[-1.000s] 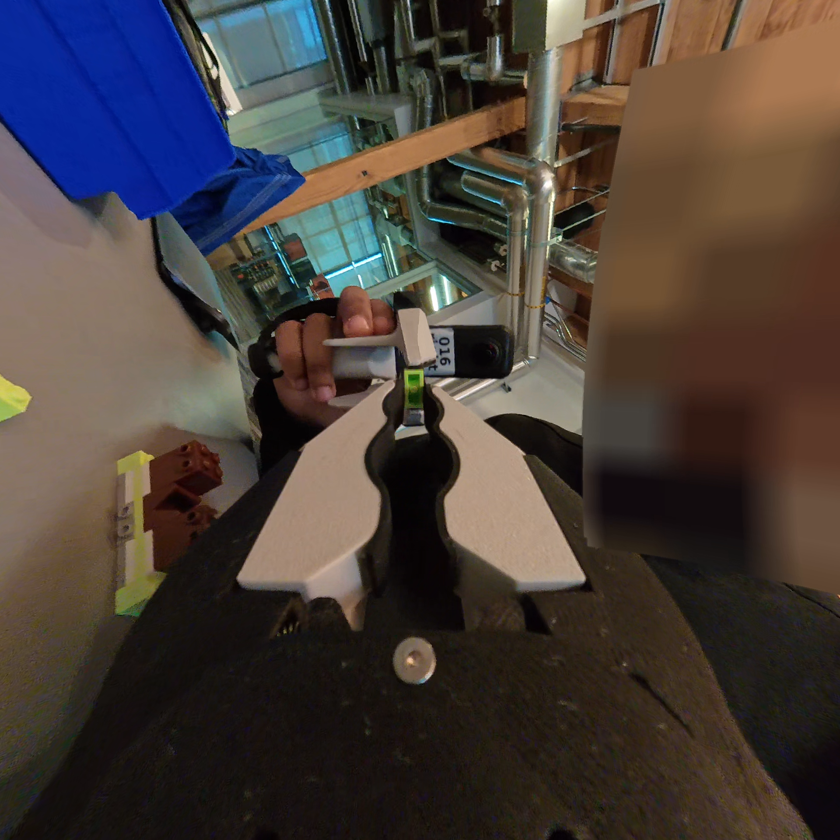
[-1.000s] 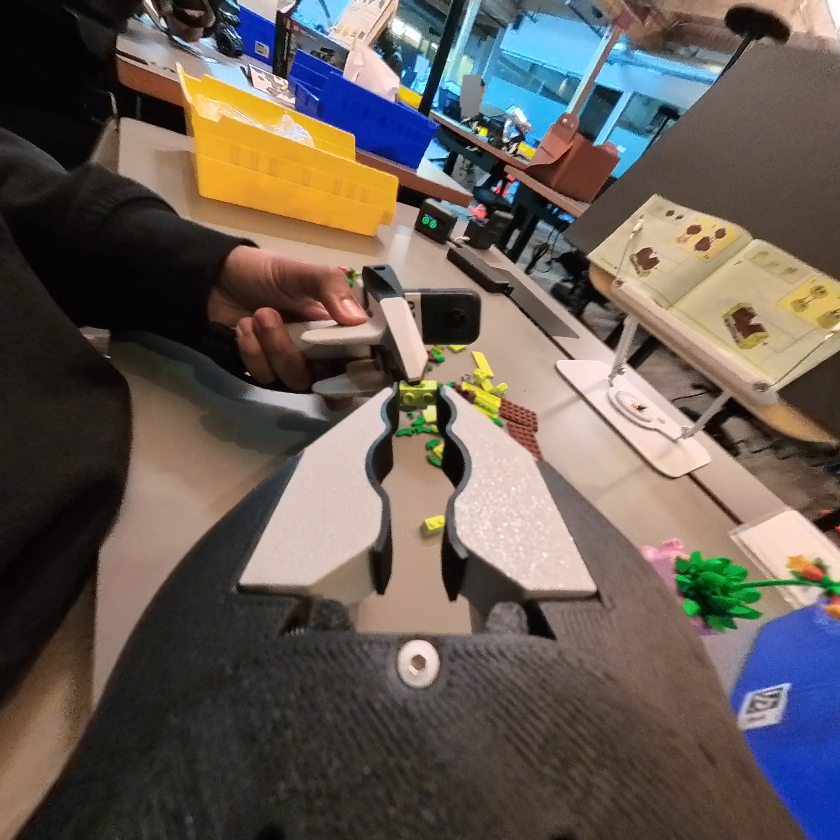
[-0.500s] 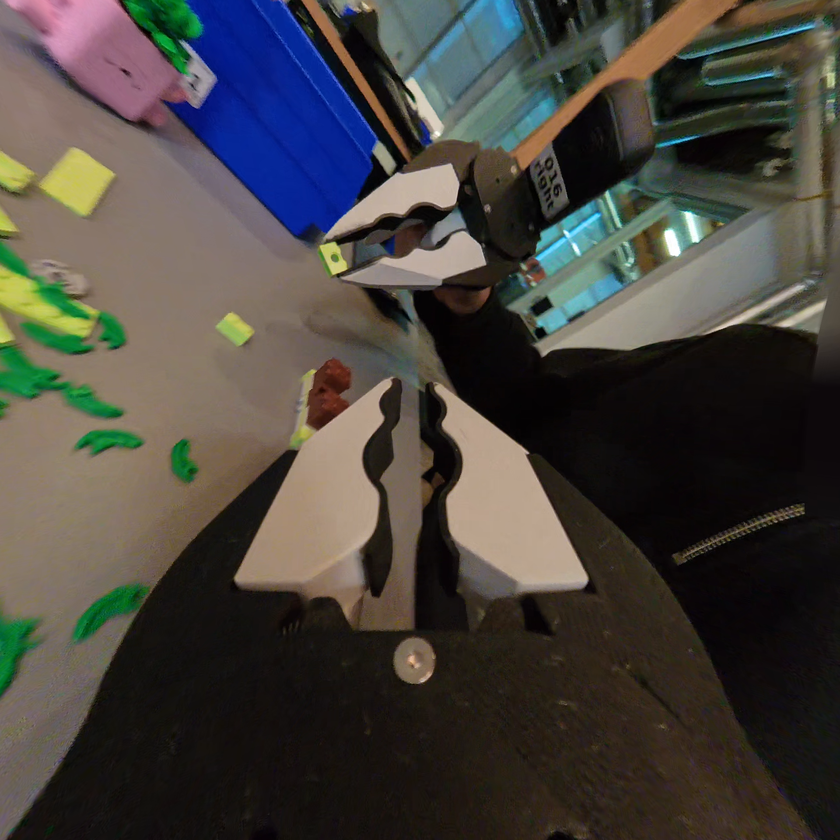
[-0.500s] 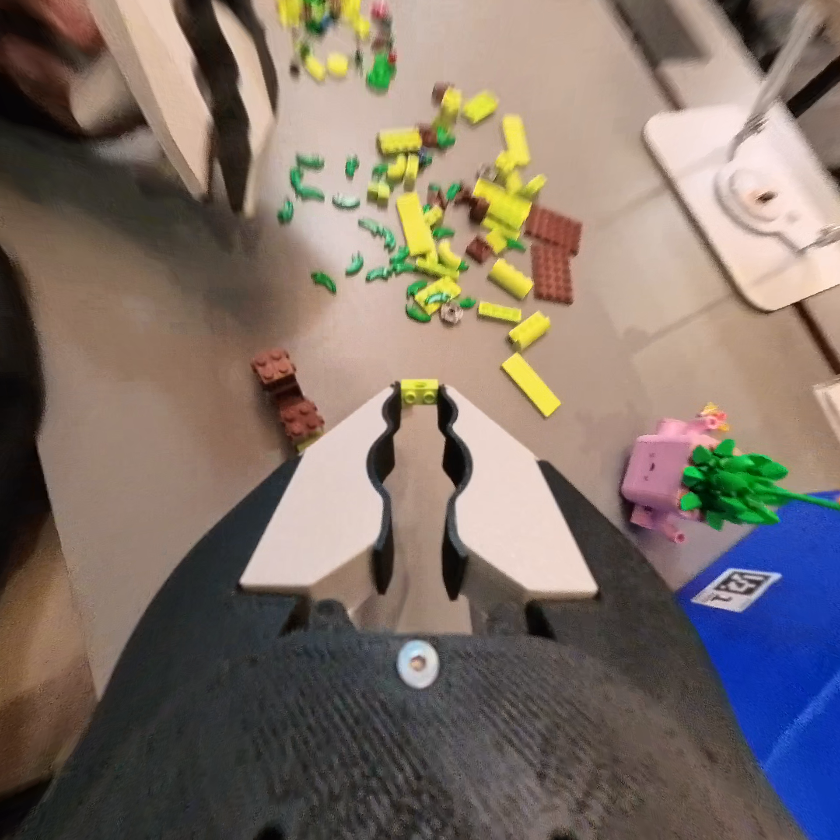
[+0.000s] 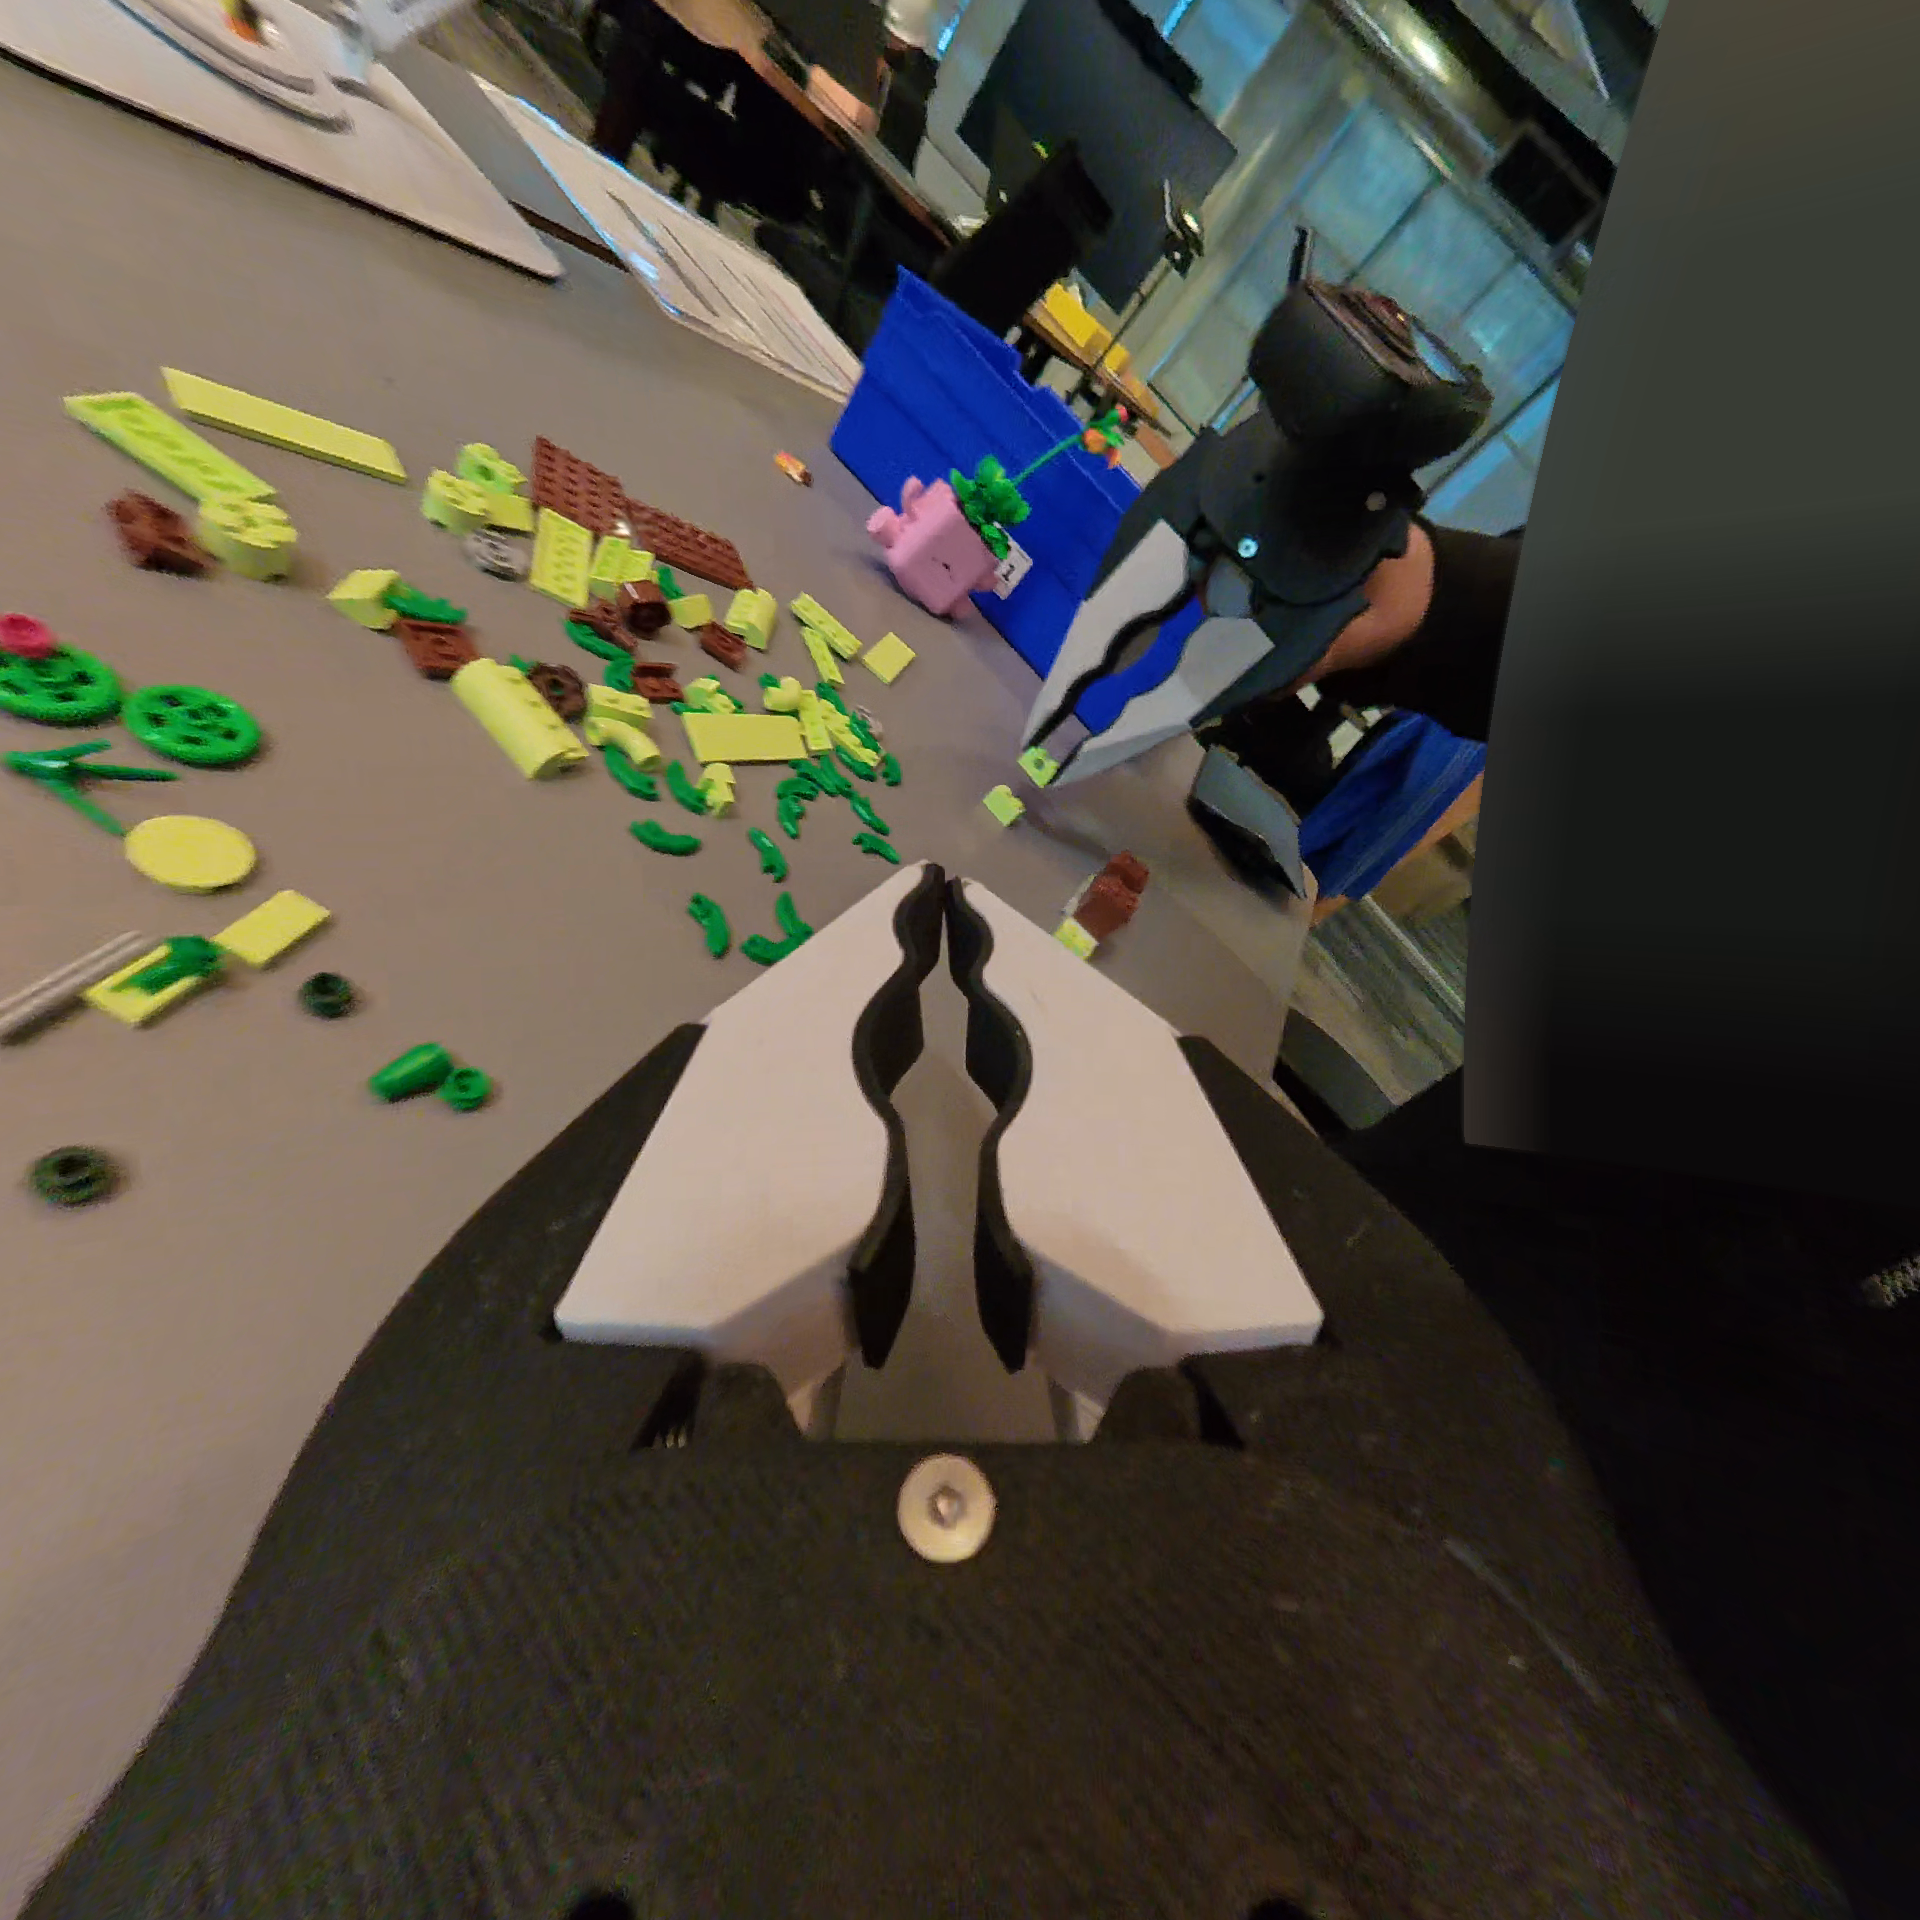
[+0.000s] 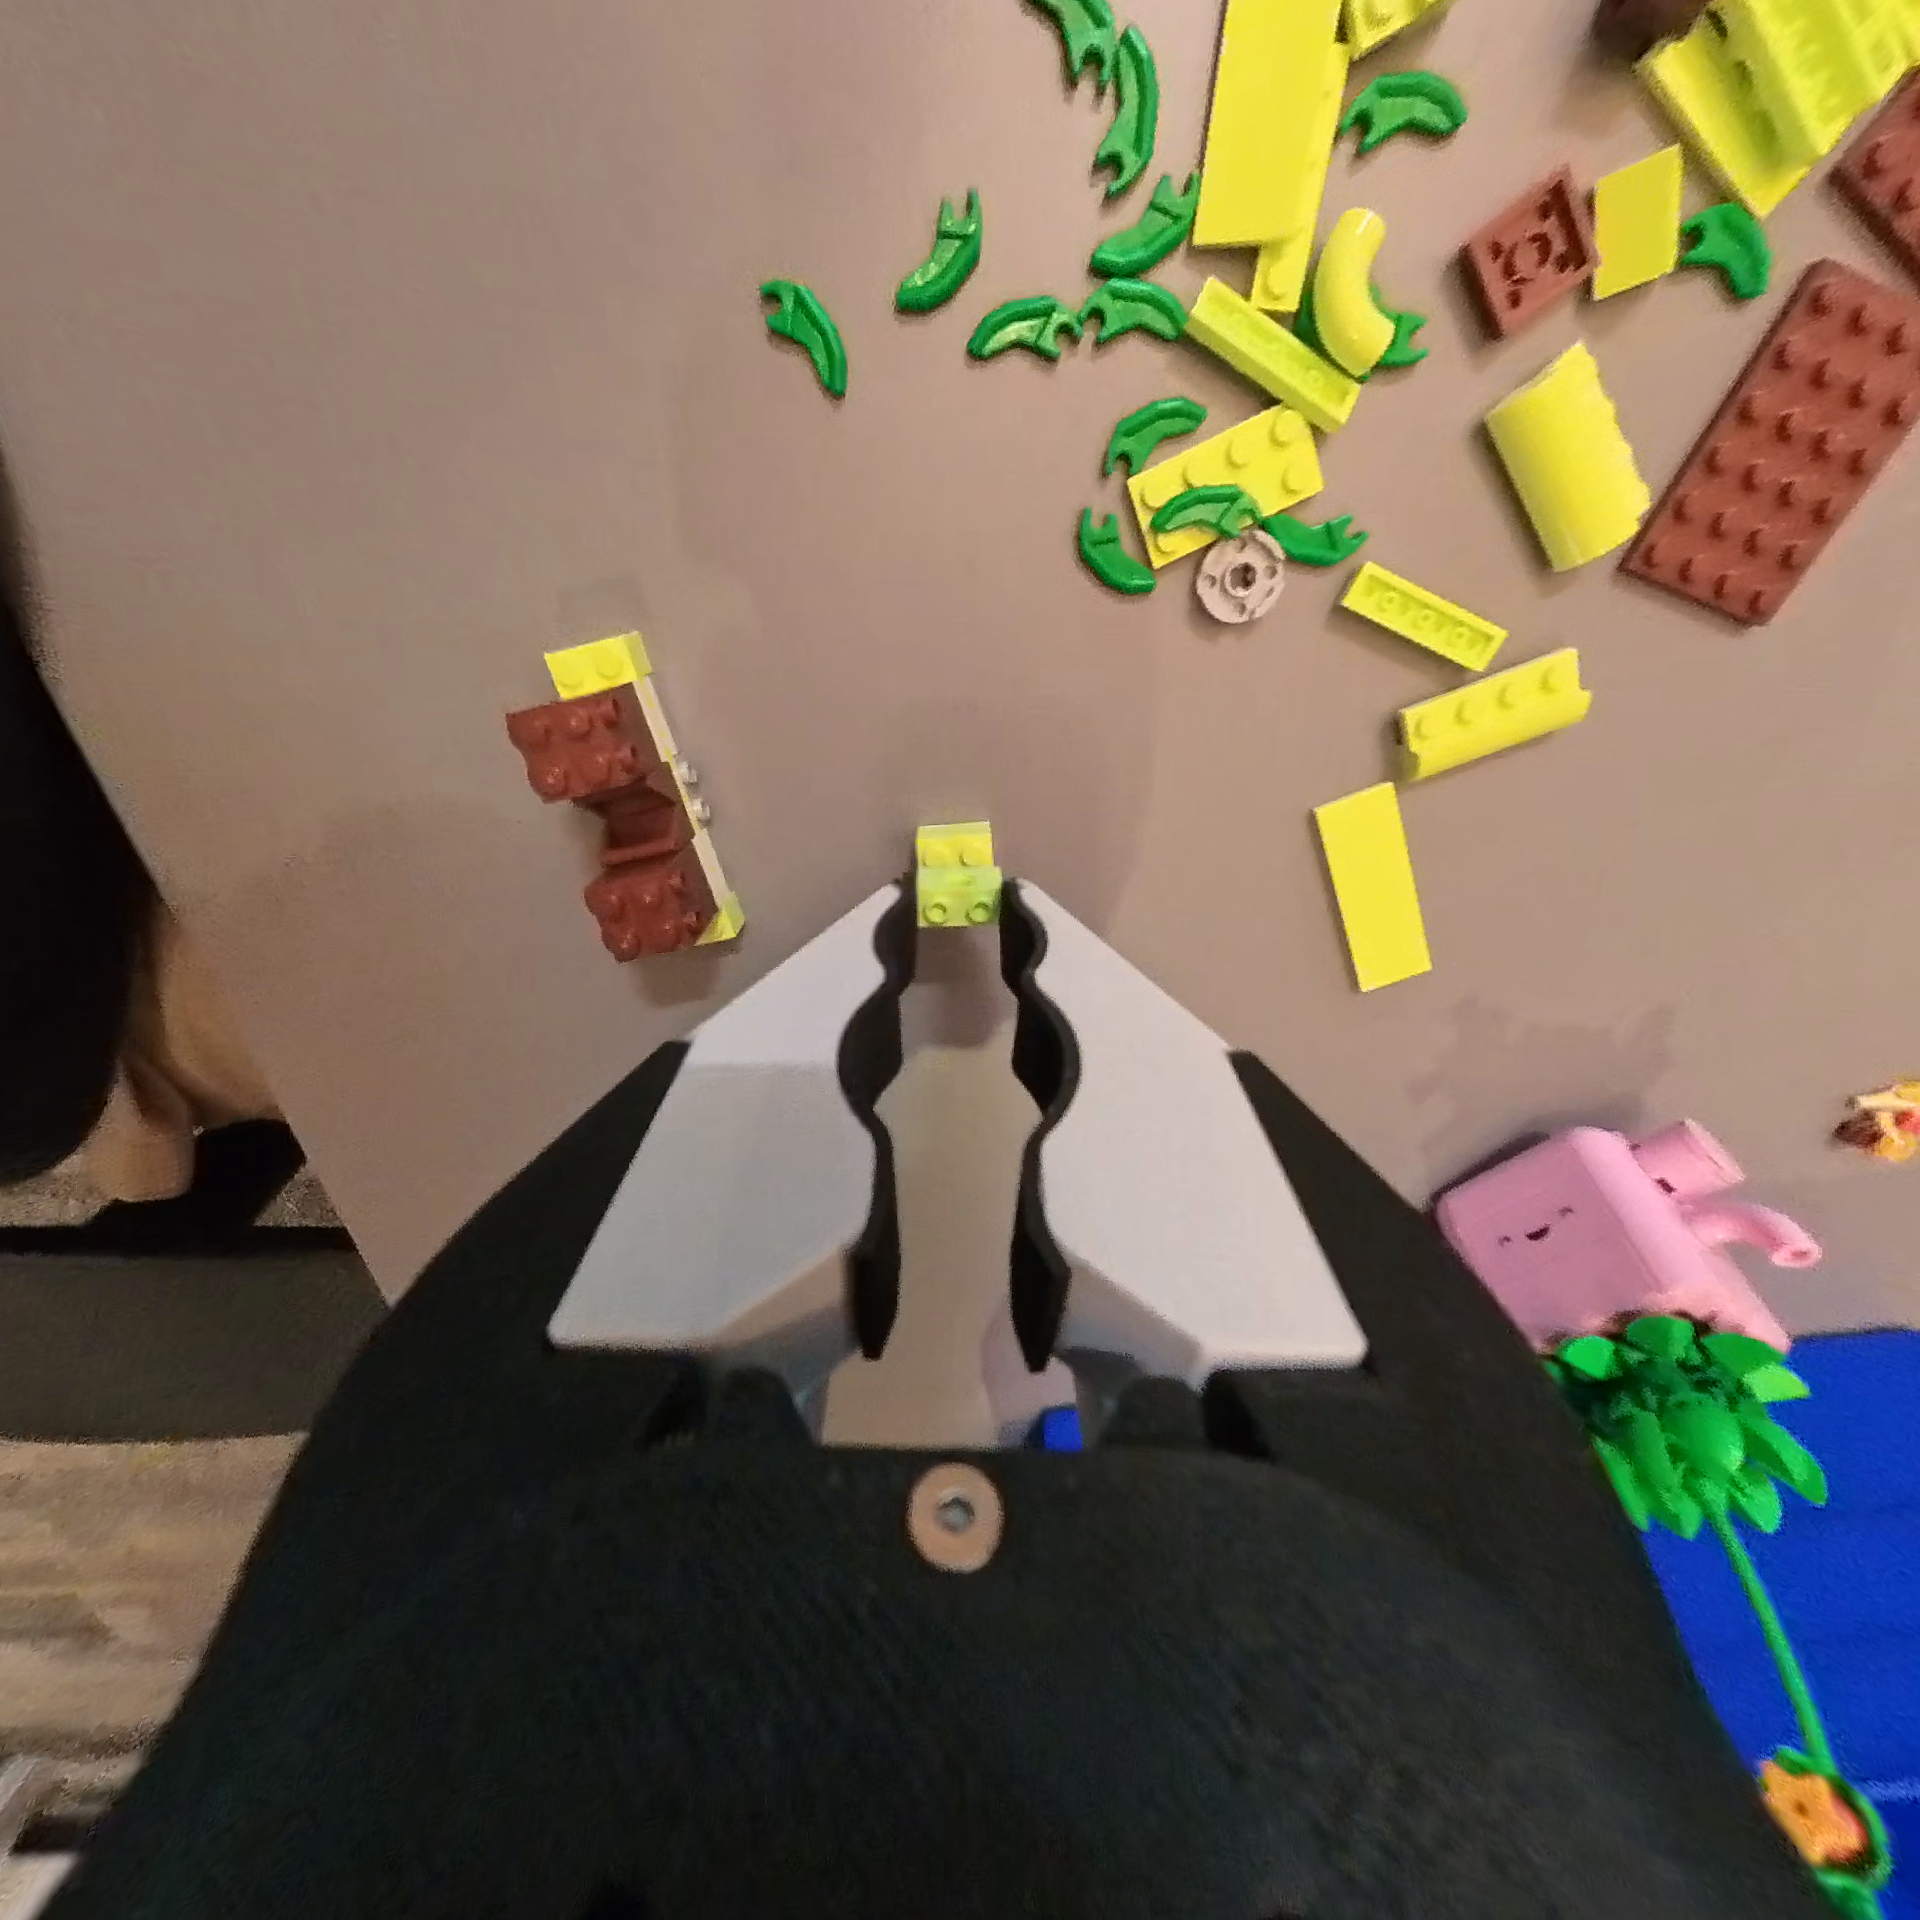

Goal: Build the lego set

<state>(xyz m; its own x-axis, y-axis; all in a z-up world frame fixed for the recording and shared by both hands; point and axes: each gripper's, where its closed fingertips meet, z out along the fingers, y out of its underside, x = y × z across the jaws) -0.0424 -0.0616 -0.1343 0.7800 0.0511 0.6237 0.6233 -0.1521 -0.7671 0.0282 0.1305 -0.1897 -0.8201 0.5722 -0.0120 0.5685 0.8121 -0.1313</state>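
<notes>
Lime-green small brick (image 6: 958,898) sits pinched between the tips of the right gripper (image 6: 958,902), whose jaws are closed only as far as the brick's width. A second small lime brick (image 6: 954,844) lies on the grey tabletop (image 6: 416,416) just beyond the held one; whether the two touch is hard to tell from above, though in the left wrist view the held brick (image 5: 1037,766) appears slightly apart from the loose one (image 5: 1003,804). To the left of the right gripper lies the brown-and-lime brick assembly (image 6: 623,810), near the table's edge, with bare grey surface between it and the gripper. The left gripper (image 5: 943,896) has its jaws nearly together with only a thin slit between the tips, and holds nothing. It hangs over the table near the green curved leaf pieces (image 5: 769,852). Ahead of the right gripper spreads a scatter of lime plates (image 6: 1371,899), with brown studded plates (image 6: 1777,447) farther off. A pink block figure with green foliage (image 6: 1600,1247) lies to the right, beside a blue bin (image 5: 966,416). Open tabletop lies at upper left of the right view.
</notes>
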